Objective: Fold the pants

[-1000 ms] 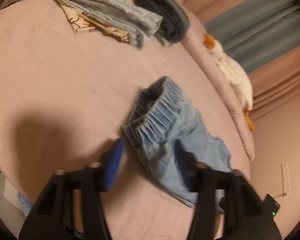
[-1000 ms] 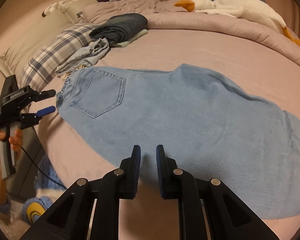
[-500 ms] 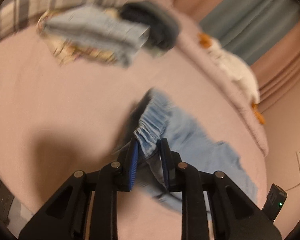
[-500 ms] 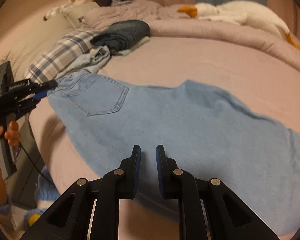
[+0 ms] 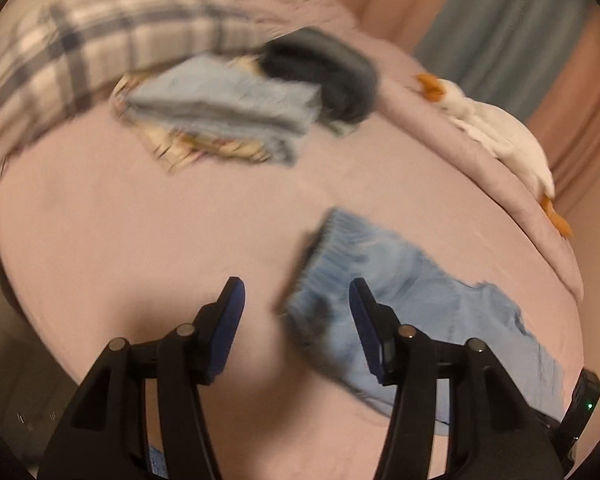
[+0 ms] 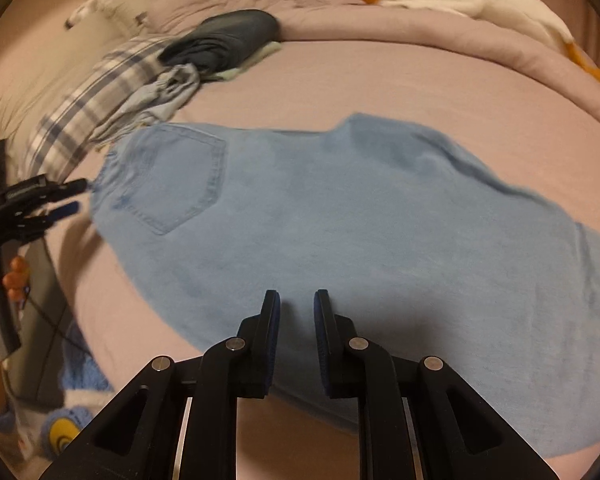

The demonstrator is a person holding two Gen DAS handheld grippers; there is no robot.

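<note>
Light blue denim pants (image 6: 340, 216) lie flat on the pink bed, back pocket up, waistband toward the left. In the left wrist view the pants (image 5: 400, 308) lie ahead, the elastic waistband nearest. My left gripper (image 5: 296, 300) is open, its fingers astride the waistband corner just above the sheet; it also shows in the right wrist view (image 6: 66, 196) at the waistband edge. My right gripper (image 6: 297, 300) hovers over the near edge of the pants, jaws nearly together with a narrow gap, holding nothing.
A stack of folded clothes (image 5: 228, 112) and a dark folded garment (image 5: 324, 72) lie at the far side by a plaid pillow (image 5: 80, 52). A white goose plush (image 5: 496, 132) rests on the rolled duvet (image 6: 420, 28). The bed edge is at the left.
My left gripper was shut on the waistband half a second ago and has now opened, letting the waistband go. The pants shifted slightly toward the left. The right gripper stayed put.
</note>
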